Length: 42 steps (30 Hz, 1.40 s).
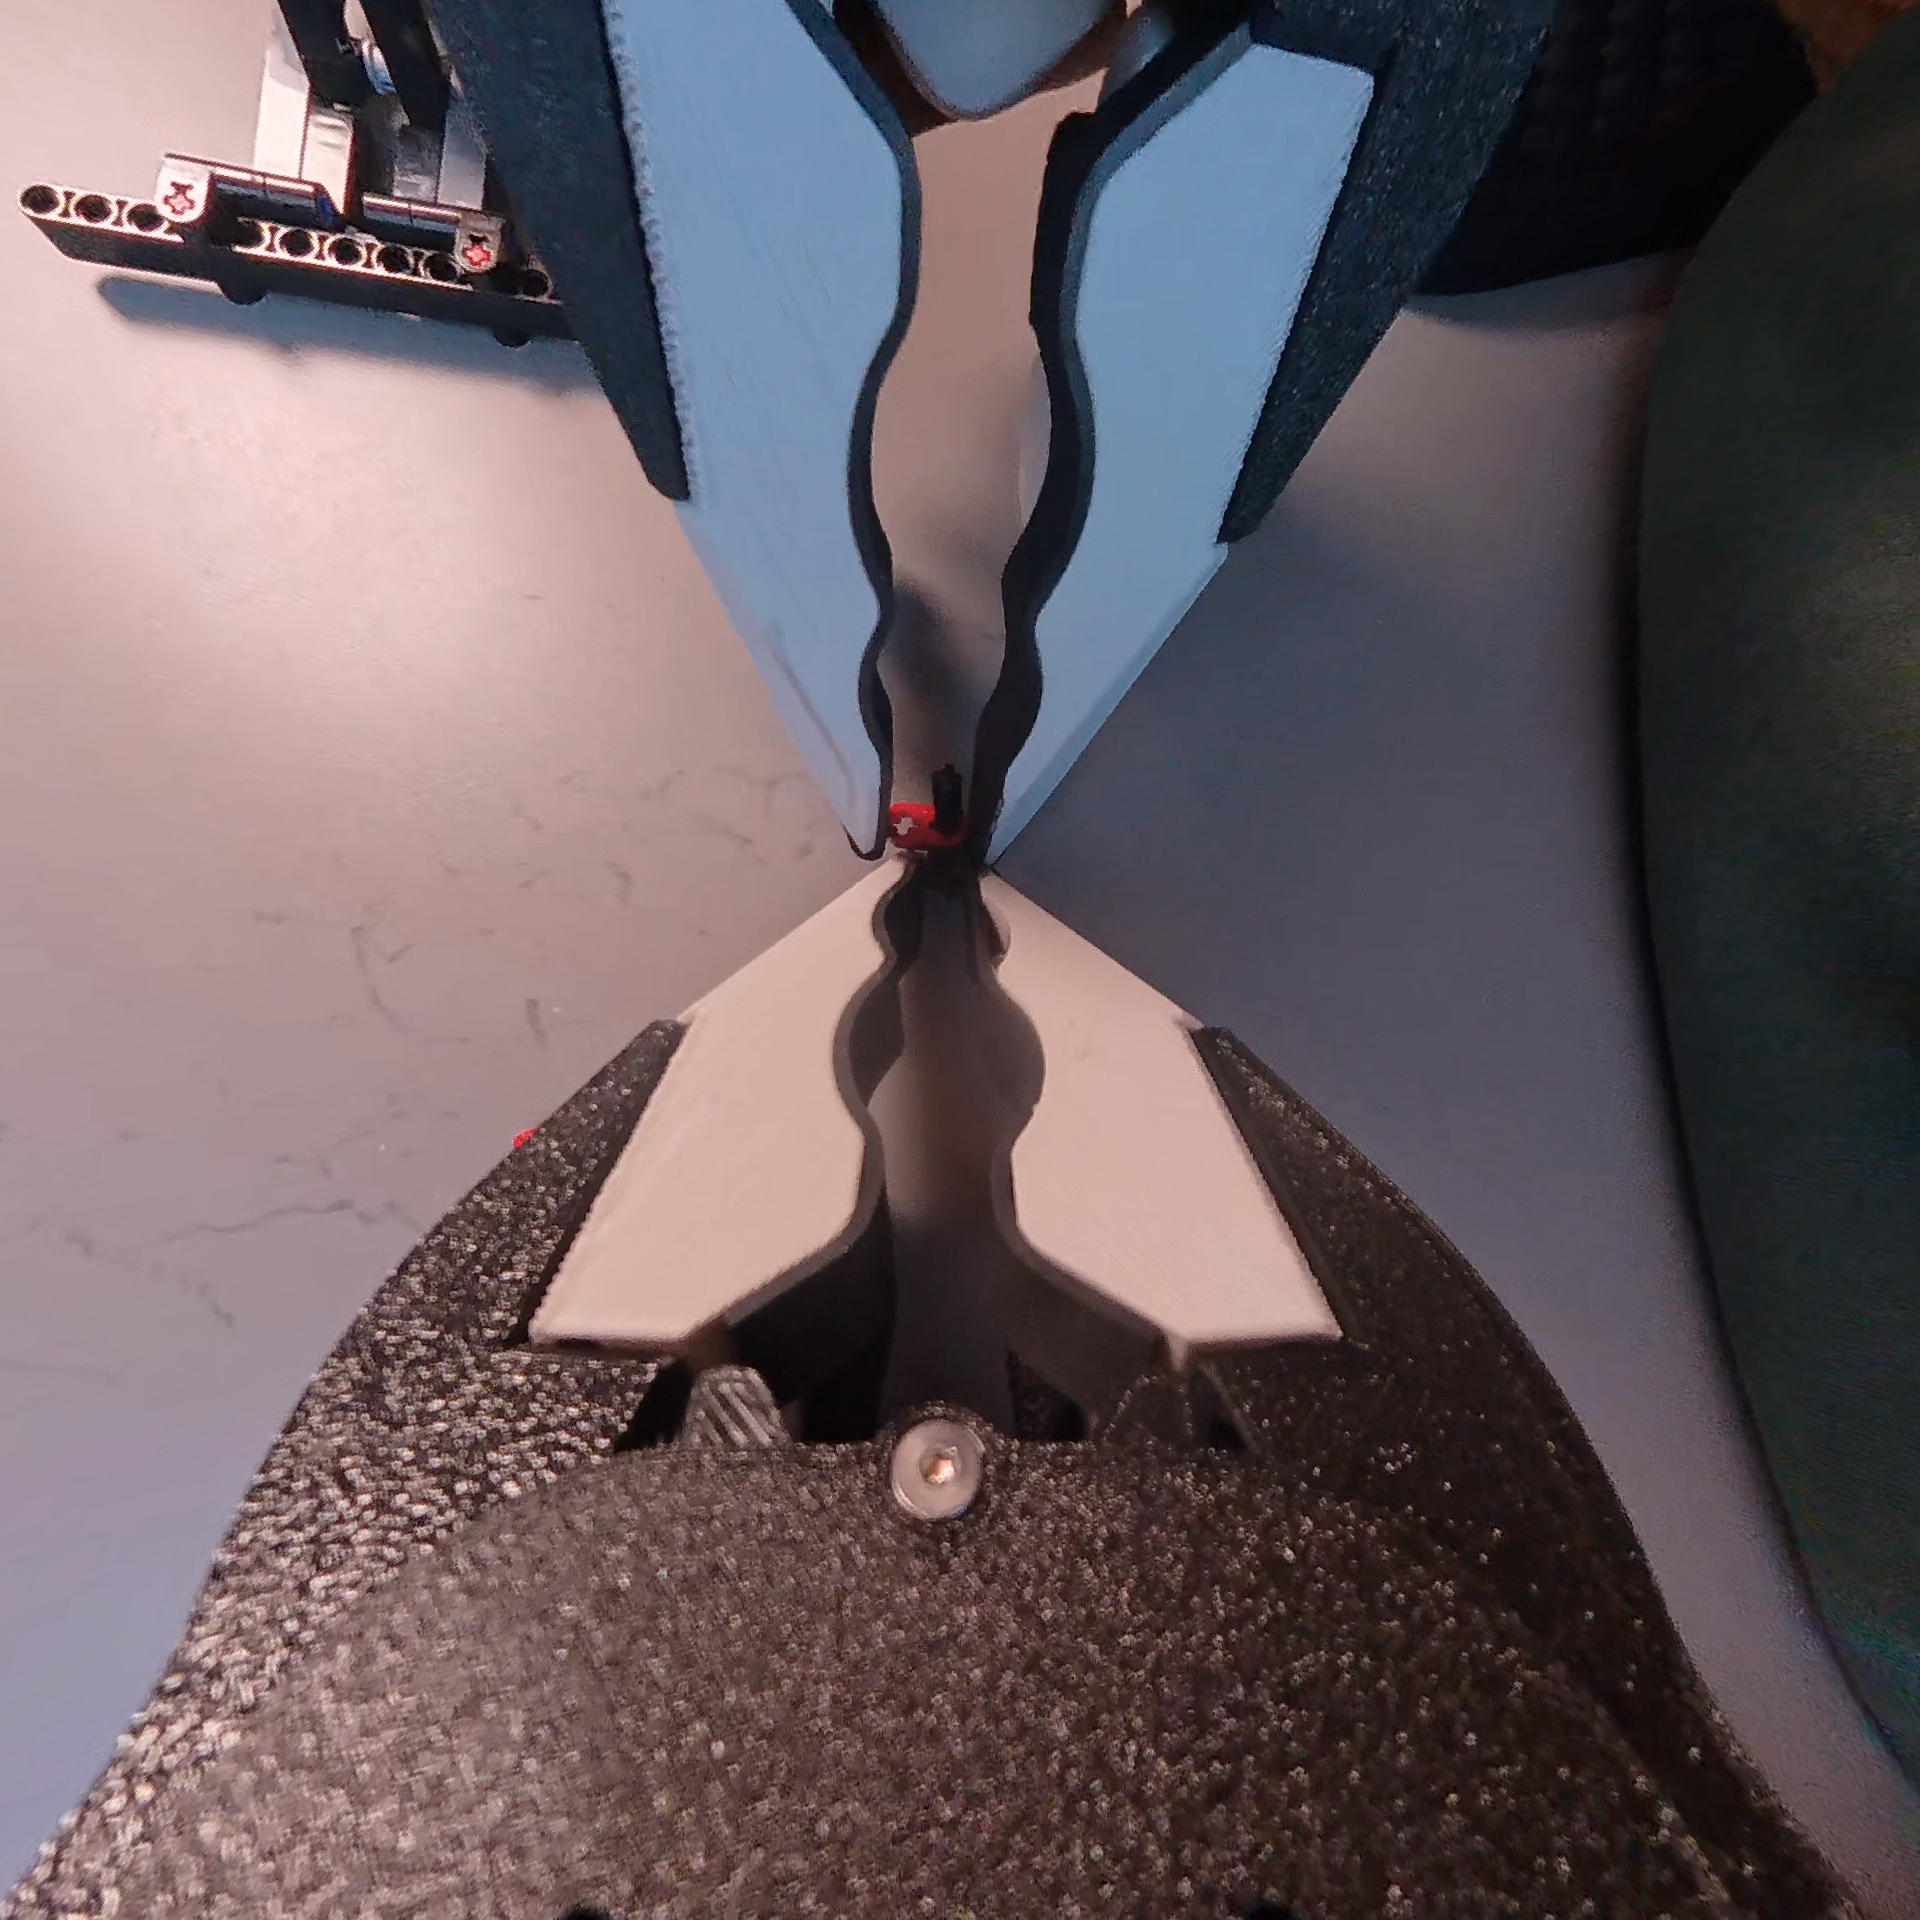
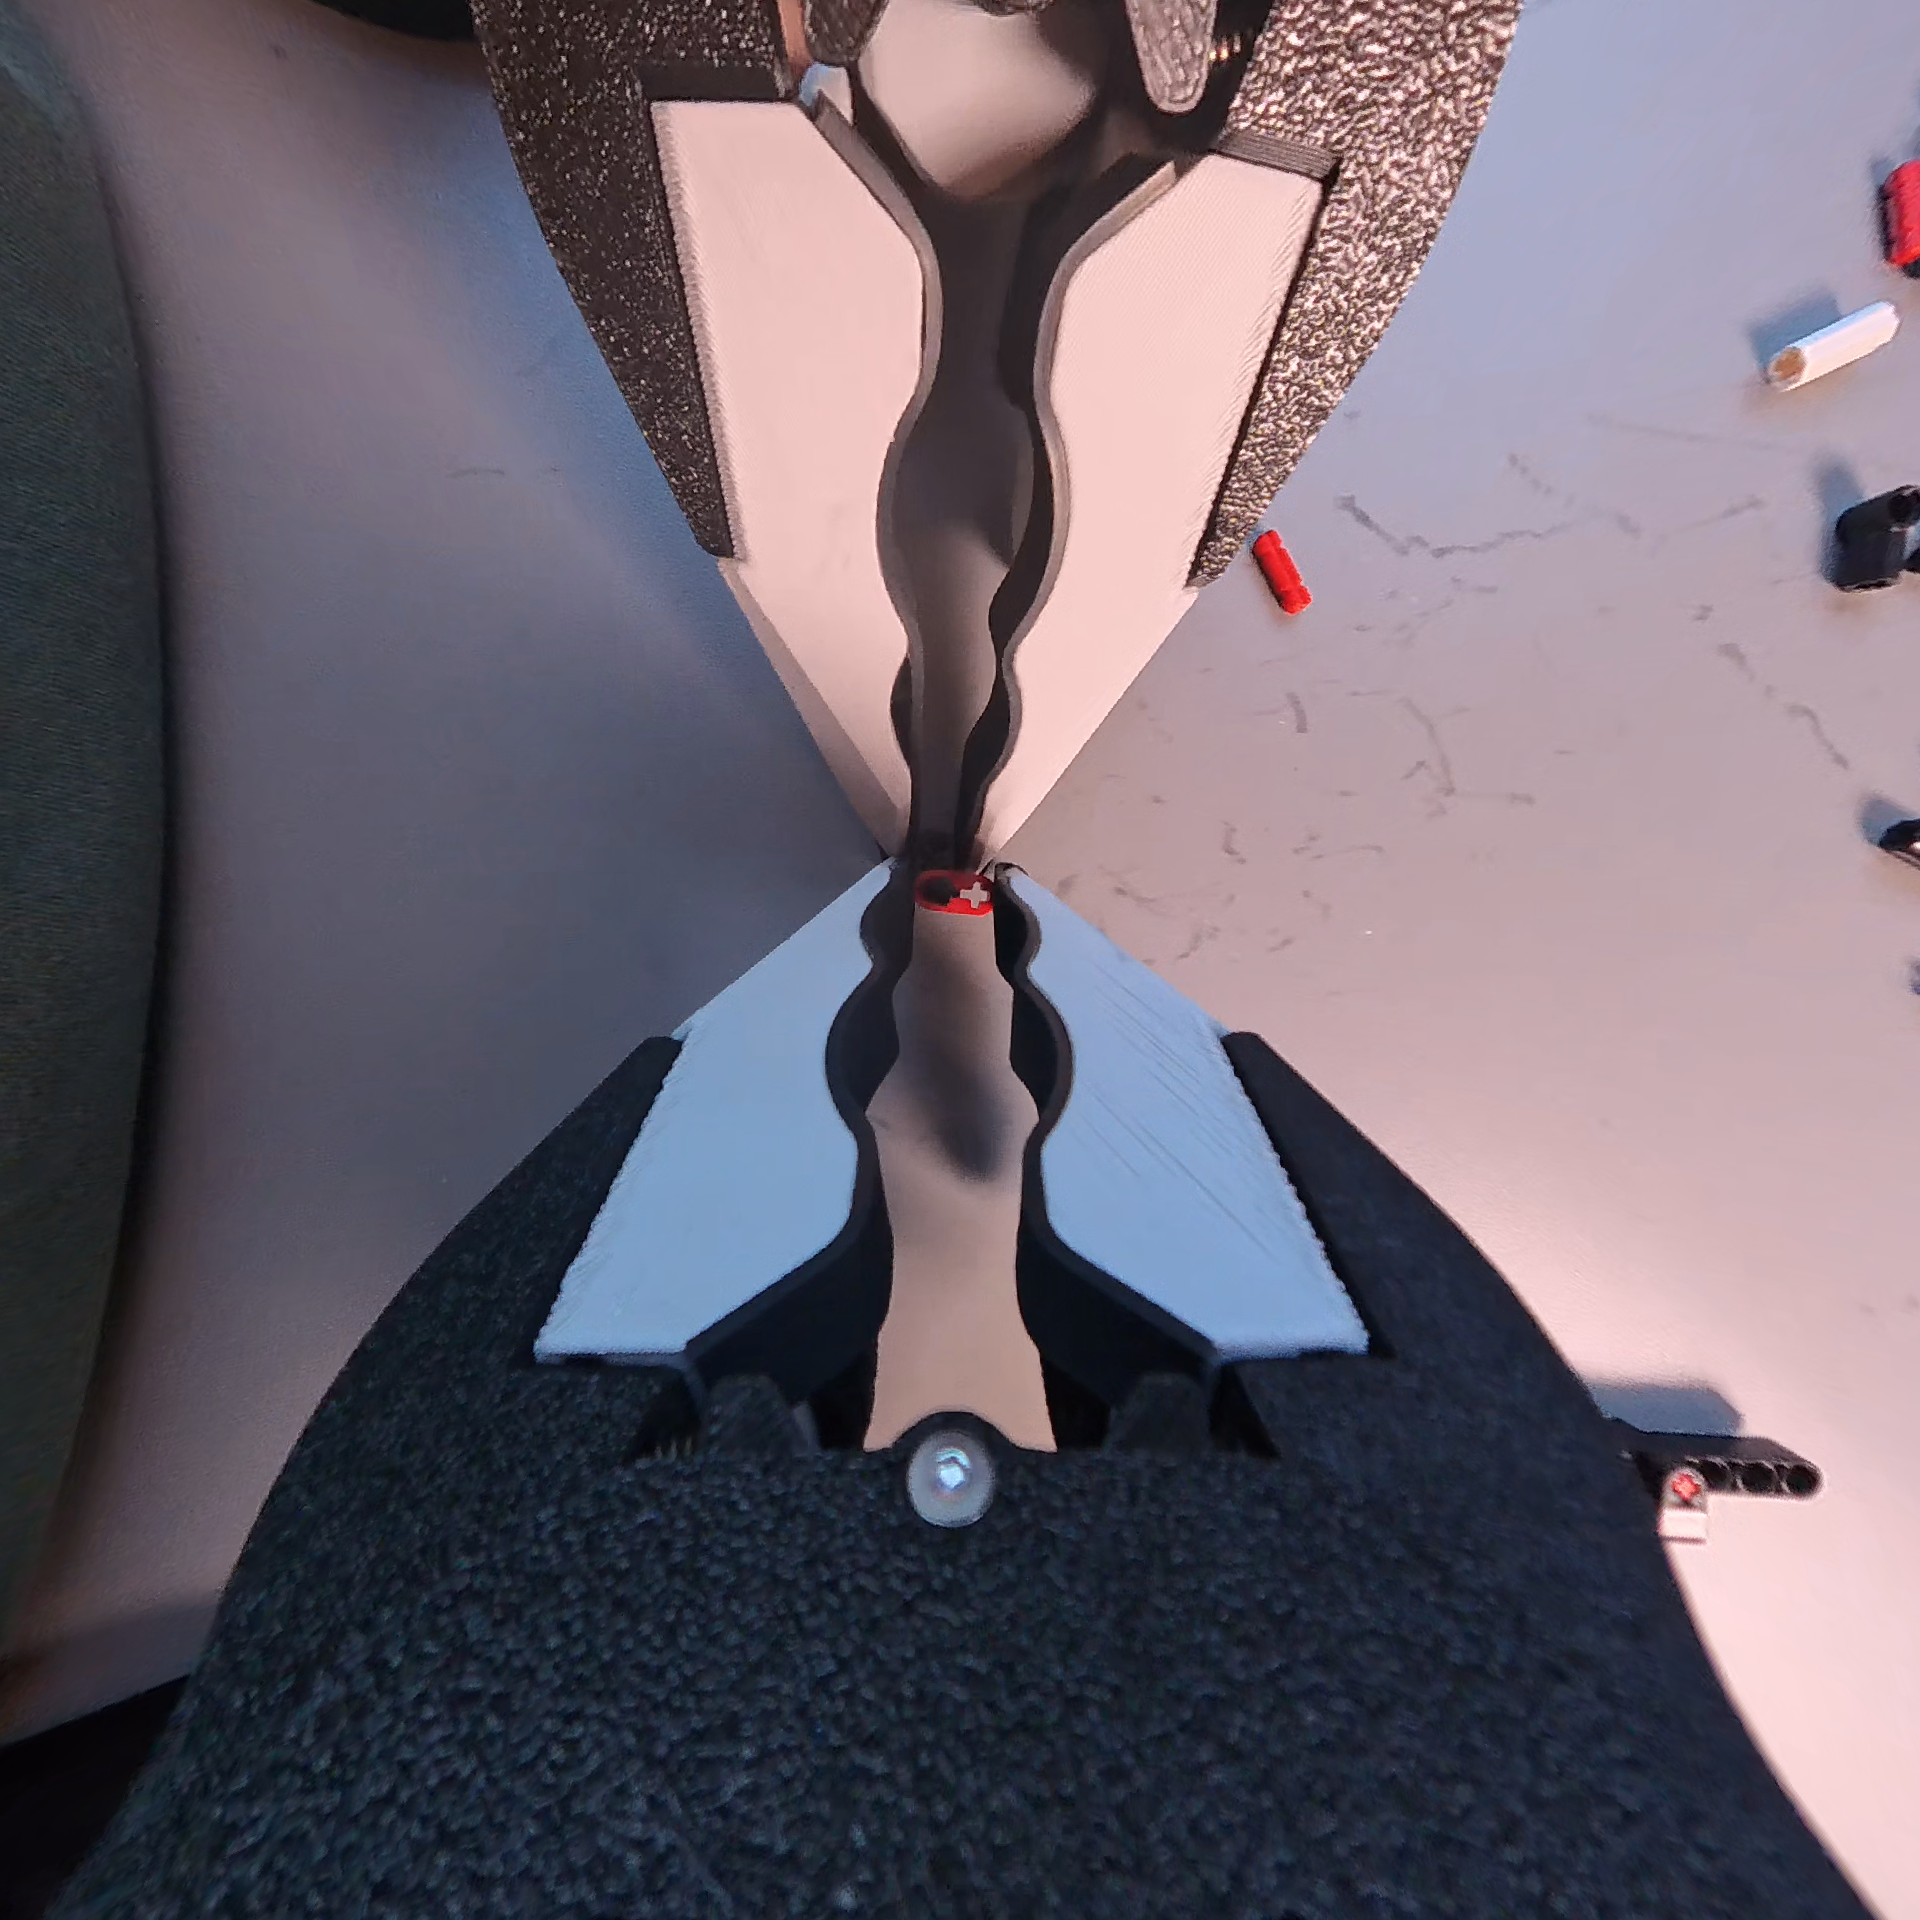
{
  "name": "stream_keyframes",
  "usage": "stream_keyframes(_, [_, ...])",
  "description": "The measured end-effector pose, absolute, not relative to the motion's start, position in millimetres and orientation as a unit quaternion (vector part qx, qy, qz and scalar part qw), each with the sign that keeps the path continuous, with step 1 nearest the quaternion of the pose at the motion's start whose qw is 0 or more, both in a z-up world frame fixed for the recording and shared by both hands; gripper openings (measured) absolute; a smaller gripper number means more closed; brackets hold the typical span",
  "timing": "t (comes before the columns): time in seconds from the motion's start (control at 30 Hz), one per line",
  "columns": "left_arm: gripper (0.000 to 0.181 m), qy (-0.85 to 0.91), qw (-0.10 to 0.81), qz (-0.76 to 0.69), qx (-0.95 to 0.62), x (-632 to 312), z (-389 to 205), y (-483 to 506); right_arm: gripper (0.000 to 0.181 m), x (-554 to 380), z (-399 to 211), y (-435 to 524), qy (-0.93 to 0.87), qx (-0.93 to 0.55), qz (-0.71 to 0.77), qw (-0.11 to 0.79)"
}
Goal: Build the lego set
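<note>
Fingers from both sides meet tip to tip above the pale grey tabletop (image 2: 1455, 935), and between them sits a small red plastic connector with a round hole and a cross-shaped hole (image 2: 954, 894). The right gripper (image 2: 948, 902) has its grey-faced, black-lined fingers clenched on that red piece, one tip at each end of it. Facing it, the left gripper (image 1: 937, 871) has its fingers pinched nearly together on a short black pin (image 1: 947, 792), which stands in or just at the connector's round hole; how deep it sits I cannot tell, as the fingertips hide the joint. Off to one side lies a partly built black beam assembly with rows of round holes, red cross-hole bits and white panels (image 1: 291, 223), resting flat on the tabletop, so some of the set is clearly together already. Loose parts are scattered elsewhere: a small red peg (image 2: 1281, 569), a white tube-shaped piece (image 2: 1831, 345), a black angled connector (image 2: 1878, 540) and another red part at the frame edge (image 2: 1903, 223). A dark green curved object, perhaps a chair or cushion (image 1: 1797, 831), borders the work. To my eye the build is at an early to middle stage, with this pin joint in hand and several pieces left to fit.
</note>
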<state>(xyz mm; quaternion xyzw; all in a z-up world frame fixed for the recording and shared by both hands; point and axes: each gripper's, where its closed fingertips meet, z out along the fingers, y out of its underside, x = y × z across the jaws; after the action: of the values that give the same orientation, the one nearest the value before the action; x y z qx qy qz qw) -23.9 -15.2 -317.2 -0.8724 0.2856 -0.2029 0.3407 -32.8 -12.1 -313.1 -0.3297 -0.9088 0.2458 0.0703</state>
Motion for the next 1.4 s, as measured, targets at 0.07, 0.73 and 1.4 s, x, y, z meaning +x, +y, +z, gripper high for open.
stream_keyframes(0.07, [0.008,0.293,0.344,-0.197,-0.87,-24,-317,-16,0.015,-33,-314,-13,-0.906,-0.335,0.247,0.071])
stream_keyframes(0.73, [0.011,0.314,0.337,-0.185,-0.868,-28,-316,-25,0.032,-28,-306,-17,-0.891,-0.344,0.276,0.112])
stream_keyframes(1.4, [0.018,0.296,0.346,-0.201,-0.867,-26,-309,-23,0.015,-32,-310,-12,-0.896,-0.332,0.262,0.133])
